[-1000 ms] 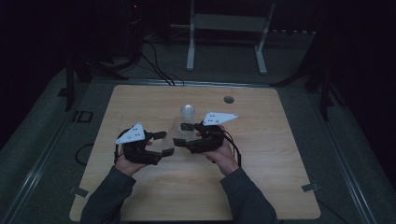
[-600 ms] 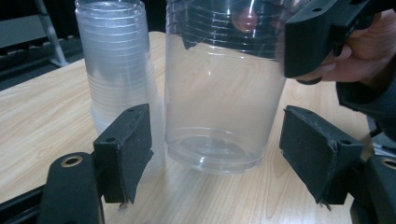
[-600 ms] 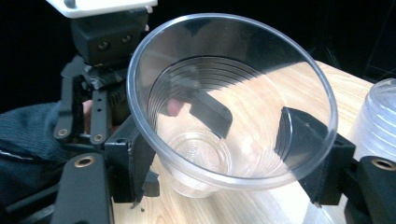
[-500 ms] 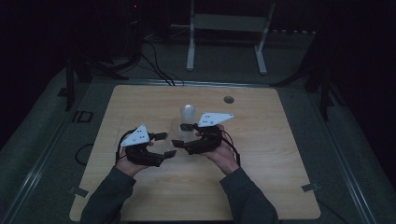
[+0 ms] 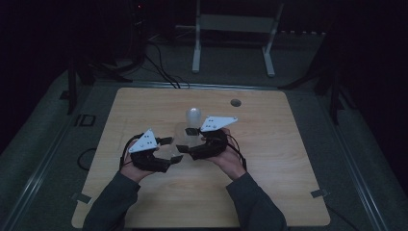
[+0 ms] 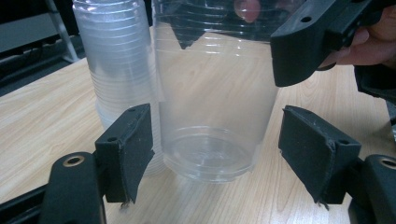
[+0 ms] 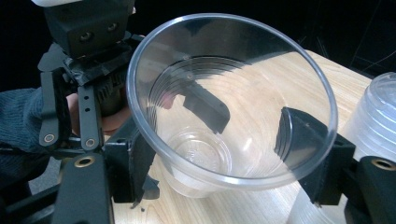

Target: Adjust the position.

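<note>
R gripper (image 7: 219, 154) grips clear cup (image 7: 233, 107); L gripper (image 6: 215, 154), wide, jaws just closing round its base w/o contact—next: clamp, pull apart.

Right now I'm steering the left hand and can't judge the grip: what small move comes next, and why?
Probably close the left gripper on the base of the clear cup. Its jaws, which have just been closing, straddle the cup with gaps on both sides, while the right gripper holds the cup near the rim.

The high view looks down over the table (image 5: 269, 192); both gripper views sit close, sharing the clear cup (image 6: 215, 107).
</note>
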